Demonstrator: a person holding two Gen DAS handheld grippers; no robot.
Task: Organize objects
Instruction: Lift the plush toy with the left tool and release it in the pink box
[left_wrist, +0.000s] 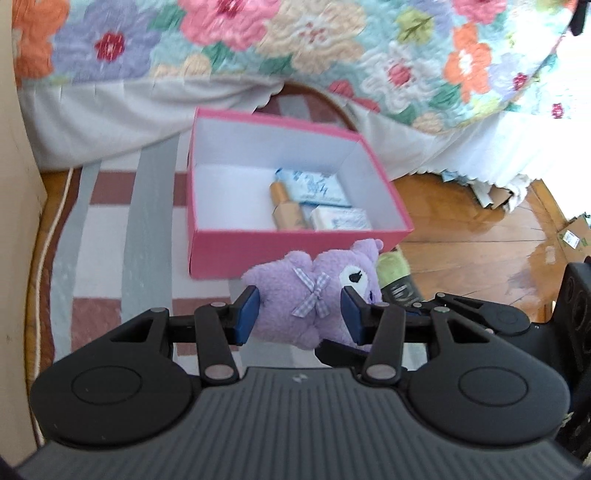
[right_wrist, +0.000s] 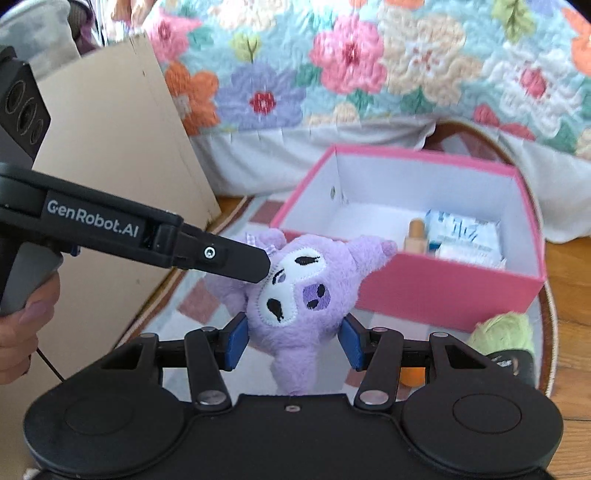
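Two claws grip one purple plush toy (left_wrist: 314, 295) between them, above a striped rug (left_wrist: 110, 221) on a wooden floor (left_wrist: 480, 240). At the far left of the right wrist view, a hand (right_wrist: 22, 325) holds the handle of the left claw (left_wrist: 299, 310), whose black finger reaches across to the toy's head; behind it leans a sheet of tan cardboard (right_wrist: 122, 147). In the left wrist view the left claw's blue pads (left_wrist: 247, 314) press into the toy's body on either side of a small checked bow (left_wrist: 312, 295), the jaws narrowly parted and closed on the plush; the right claw (right_wrist: 293, 338) holds the lower part of the same toy just under its white face (the pads dent the fur on both sides), its jaws somewhat wider.

Beyond the toy and a little to the right stands a pink box (left_wrist: 288, 254) with a white inside, open at the top; in its right half lie a tan bottle (left_wrist: 280, 199) and two pale blue-and-white packets (left_wrist: 317, 186), the rest of its floor bare. Right of the box, on the rug's edge, sits something pale green and fuzzy (right_wrist: 506, 328); I cannot tell what it is. Behind everything hangs a flowered quilt (left_wrist: 295, 37) off a bed.
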